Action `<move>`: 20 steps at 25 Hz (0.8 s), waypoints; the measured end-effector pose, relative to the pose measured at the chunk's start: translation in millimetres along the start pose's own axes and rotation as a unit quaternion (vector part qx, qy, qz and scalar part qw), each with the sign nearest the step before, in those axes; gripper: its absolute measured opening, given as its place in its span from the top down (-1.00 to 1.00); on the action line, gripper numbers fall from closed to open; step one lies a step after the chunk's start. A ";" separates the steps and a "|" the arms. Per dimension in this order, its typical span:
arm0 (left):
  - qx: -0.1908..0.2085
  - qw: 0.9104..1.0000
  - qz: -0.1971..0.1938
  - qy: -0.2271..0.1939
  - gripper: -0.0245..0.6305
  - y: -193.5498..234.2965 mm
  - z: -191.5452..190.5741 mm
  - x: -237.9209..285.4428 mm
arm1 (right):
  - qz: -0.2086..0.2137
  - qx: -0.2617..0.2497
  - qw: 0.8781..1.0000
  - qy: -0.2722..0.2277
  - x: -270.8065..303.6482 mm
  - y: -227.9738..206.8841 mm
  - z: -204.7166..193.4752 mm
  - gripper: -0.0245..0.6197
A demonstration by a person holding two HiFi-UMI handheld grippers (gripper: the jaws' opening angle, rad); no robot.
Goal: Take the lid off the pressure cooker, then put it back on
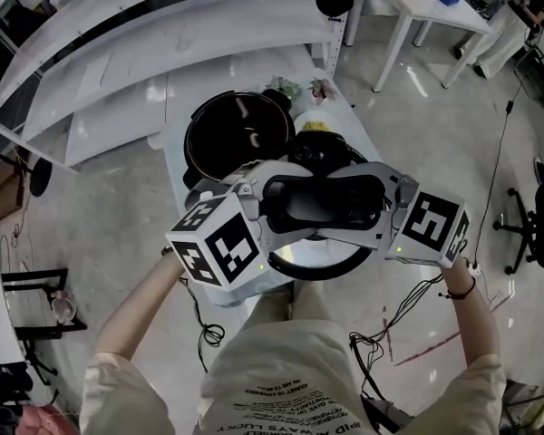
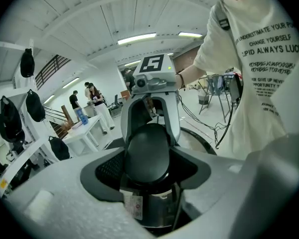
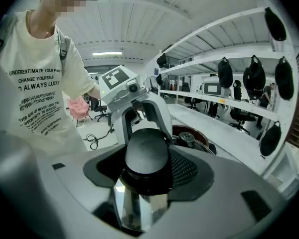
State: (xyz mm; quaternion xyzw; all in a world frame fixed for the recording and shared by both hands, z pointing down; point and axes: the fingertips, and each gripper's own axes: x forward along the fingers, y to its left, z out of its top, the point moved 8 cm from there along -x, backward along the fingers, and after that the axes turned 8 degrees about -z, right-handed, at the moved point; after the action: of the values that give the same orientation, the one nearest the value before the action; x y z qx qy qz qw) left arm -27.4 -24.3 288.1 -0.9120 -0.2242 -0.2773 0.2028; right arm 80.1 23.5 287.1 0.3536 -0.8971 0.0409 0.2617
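Over the near edge of the table (image 1: 175, 157): lid (image 1: 319, 263) up in the air, clear of the pressure cooker (image 1: 238, 132) and nearer the person than it. Left tool (image 1: 274, 199) and right tool (image 1: 374, 198) face each other. Each is clamped on one end of the lid's black handle (image 1: 322, 199), jaws pressed against its sides. Shiny metal rim of the lid shows below the handle. Cooker stands open further back on the table. Its inside is dark, with only glints visible and no contents made out. Small leafy plants (image 1: 283, 89) sit just behind the cooker.
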 end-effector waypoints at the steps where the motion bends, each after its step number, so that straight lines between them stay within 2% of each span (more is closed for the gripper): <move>1: 0.003 1.000 -0.006 0.000 0.06 0.3 1.5 4.1 | -0.004 0.004 1.000 0.001 -3.0 0.6 -2.9 0.08; 10: 0.004 0.999 -0.039 -0.007 0.06 11.9 15.1 49.8 | -0.017 0.032 0.999 0.007 -31.8 -13.2 -37.8 0.08; 16: -0.014 0.999 -0.038 -0.003 0.06 22.3 17.9 73.3 | -0.002 0.039 0.999 0.012 -40.9 -30.9 -56.2 0.08; 20: -0.039 0.999 -0.028 0.004 0.05 27.6 14.3 91.2 | 0.023 0.034 0.999 0.016 -41.4 -44.8 -72.5 0.08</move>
State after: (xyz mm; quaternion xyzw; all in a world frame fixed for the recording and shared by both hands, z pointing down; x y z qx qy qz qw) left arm 60.9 -12.7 324.8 -0.9114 -0.2381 -0.2952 0.1600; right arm 166.8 34.1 323.8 0.3409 -0.8986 0.0831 0.2632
